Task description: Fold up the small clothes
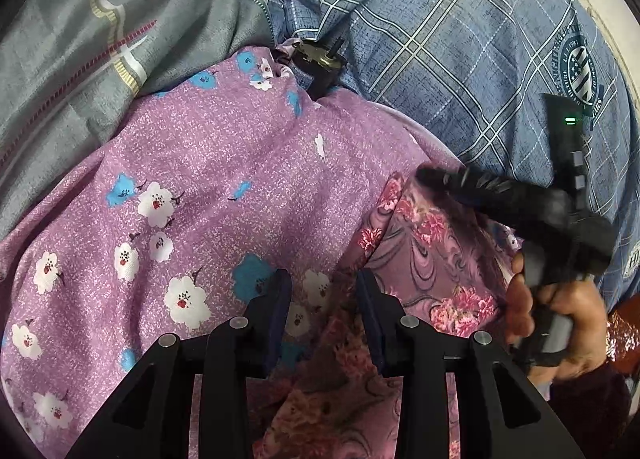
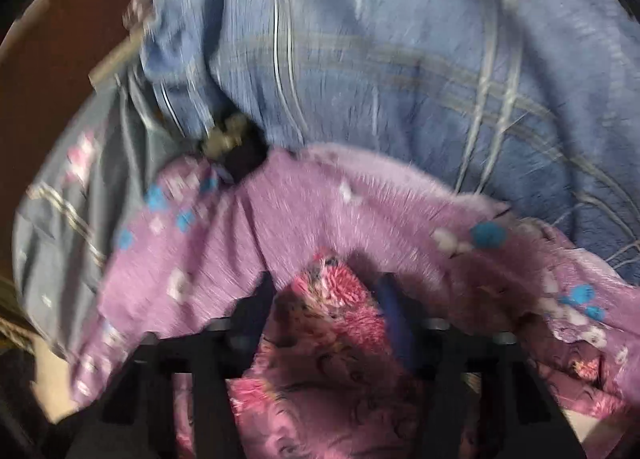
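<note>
A small purple garment with pink roses [image 1: 436, 259] lies on a lilac cloth with white and blue flowers [image 1: 224, 179]. My left gripper [image 1: 324, 287] hangs over the rose garment's left edge, jaws apart, nothing between them. My right gripper [image 1: 436, 179] reaches over the garment's far corner from the right, held by a hand [image 1: 560, 323]. In the blurred right wrist view my right gripper [image 2: 324, 283] has rose garment [image 2: 332, 323] bunched between its fingers; I cannot tell whether the fingers are closed on it.
A blue plaid sheet [image 1: 460, 39] covers the far side, a grey patterned blanket [image 1: 80, 59] the left. A small black and metal object [image 1: 320, 67] lies at the lilac cloth's far edge, also in the right wrist view [image 2: 236, 147].
</note>
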